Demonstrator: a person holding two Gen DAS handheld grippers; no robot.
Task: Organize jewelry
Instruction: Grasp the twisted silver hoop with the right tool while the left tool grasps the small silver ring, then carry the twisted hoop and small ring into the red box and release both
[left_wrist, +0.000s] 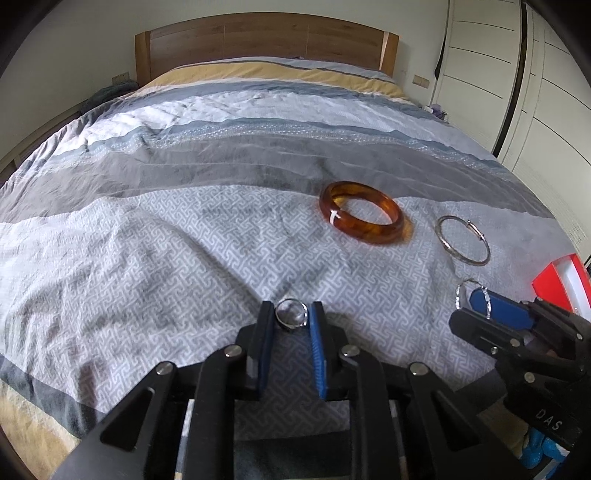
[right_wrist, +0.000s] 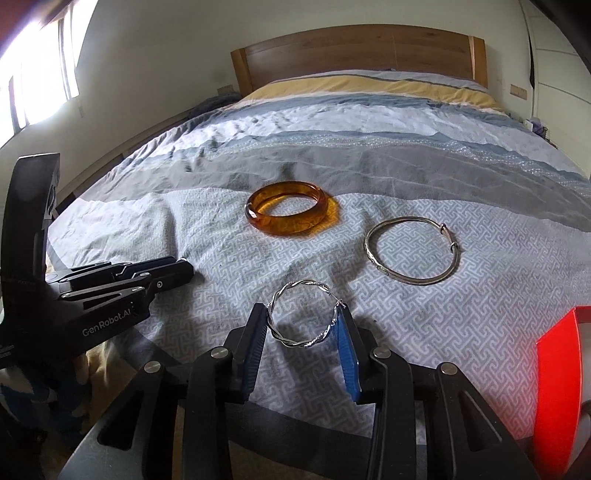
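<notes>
My left gripper (left_wrist: 291, 318) is shut on a small silver ring (left_wrist: 291, 316), held just above the bedspread. My right gripper (right_wrist: 302, 324) is shut on a twisted silver bangle (right_wrist: 303, 316), which stands upright between its blue pads; it also shows in the left wrist view (left_wrist: 474, 297). An amber bangle (left_wrist: 364, 211) (right_wrist: 290, 213) lies flat on the bed ahead. A thin silver bangle with a clasp (left_wrist: 463, 239) (right_wrist: 412, 249) lies to its right. The left gripper's body (right_wrist: 122, 278) shows at the left of the right wrist view.
A red box (right_wrist: 557, 387) (left_wrist: 561, 280) stands at the right edge near my right gripper. The striped and patterned bedspread (left_wrist: 184, 240) covers the bed up to a wooden headboard (left_wrist: 266, 40). White wardrobe doors (left_wrist: 517, 85) stand on the right.
</notes>
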